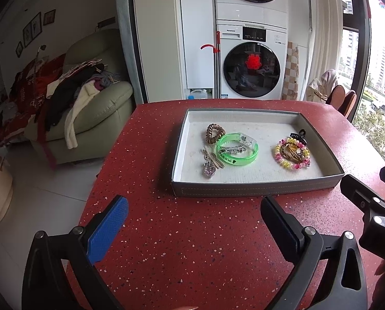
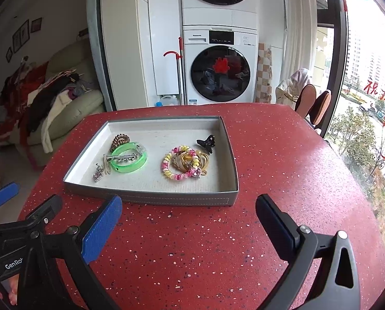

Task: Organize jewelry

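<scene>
Jewelry sits gathered in a shallow grey tray [image 1: 257,190] on a red speckled table [image 1: 192,245], w/ both grippers held back near the table's front edge. Left to right in the tray: a brown coil tie [image 1: 214,133], a small pendant [image 1: 210,171] beside thin loops, a green bangle [image 1: 237,151] w/ a metal clip [image 1: 232,150] lying across it, then a pink-yellow coil tie [image 1: 292,156] ringing gold-toned pieces, and a black claw clip [image 1: 299,135] just behind it. Left gripper [image 1: 193,222] is spread wide, nothing between its pads; right gripper [image 2: 188,221] likewise wide apart and empty. No loose piece shows on the table outside the tray, so collecting looks done or nearly so. What may be left, by the look of it: sorting the two clusters, since pieces overlap & tangle. Neither gripper touches the tray.
</scene>
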Demonstrator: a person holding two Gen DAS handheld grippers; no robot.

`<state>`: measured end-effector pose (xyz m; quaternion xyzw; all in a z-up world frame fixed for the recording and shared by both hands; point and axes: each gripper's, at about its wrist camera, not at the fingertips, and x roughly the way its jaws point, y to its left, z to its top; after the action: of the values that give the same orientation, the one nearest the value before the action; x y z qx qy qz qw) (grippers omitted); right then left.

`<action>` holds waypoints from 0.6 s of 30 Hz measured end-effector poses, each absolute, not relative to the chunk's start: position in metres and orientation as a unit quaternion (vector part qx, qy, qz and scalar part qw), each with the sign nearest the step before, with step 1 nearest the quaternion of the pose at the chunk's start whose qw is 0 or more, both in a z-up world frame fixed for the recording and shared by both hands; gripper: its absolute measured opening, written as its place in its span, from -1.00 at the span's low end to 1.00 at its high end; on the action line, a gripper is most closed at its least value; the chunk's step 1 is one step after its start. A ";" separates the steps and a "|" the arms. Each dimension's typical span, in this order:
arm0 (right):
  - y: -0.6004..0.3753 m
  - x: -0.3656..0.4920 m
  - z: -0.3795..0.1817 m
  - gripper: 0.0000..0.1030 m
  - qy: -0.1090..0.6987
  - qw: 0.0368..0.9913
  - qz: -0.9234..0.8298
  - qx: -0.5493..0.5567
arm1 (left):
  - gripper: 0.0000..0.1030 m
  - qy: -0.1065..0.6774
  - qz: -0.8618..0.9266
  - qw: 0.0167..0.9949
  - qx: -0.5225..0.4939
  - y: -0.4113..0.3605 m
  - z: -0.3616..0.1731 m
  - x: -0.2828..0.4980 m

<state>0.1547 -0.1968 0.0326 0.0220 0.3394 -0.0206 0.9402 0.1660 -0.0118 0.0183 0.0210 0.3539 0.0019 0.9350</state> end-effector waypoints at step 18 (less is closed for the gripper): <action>-0.196 0.155 0.032 0.99 0.340 0.940 -0.021 0.022 | 1.00 0.356 0.003 0.934 0.023 -0.012 0.016 0.166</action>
<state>0.1548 -0.1961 0.0322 0.0216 0.3402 -0.0206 0.9399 0.1660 -0.0119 0.0160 0.0227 0.3564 0.0030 0.9340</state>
